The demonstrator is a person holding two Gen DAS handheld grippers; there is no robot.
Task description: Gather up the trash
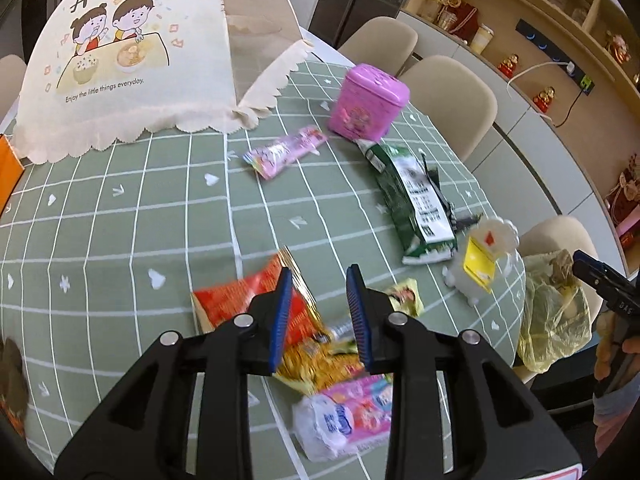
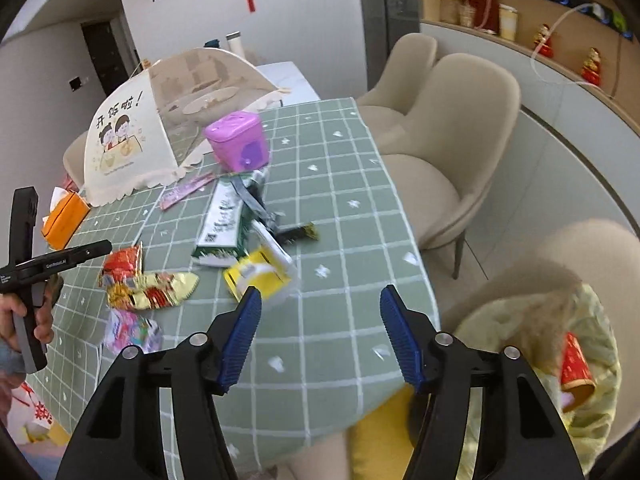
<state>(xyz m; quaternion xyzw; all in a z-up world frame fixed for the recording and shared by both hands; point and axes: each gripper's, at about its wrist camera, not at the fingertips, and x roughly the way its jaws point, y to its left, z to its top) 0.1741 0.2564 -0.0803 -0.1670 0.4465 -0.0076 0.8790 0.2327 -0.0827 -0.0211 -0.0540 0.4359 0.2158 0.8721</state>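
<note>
Left fingers [image 1: 320, 312] part-open, empty, tilted down over wrappers [image 1: 316, 356], right fingers [image 2: 320, 336] wide, empty, above tablecloth [image 2: 352, 208]

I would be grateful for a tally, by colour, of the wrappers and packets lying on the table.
Pink: 2, long wrapper and tissue pack
Green: 1, bag
Red: 1, packet
Yellow or gold: 2, gold packet and small wrapper
Black: 1, thin wrapper
Total: 7
</note>
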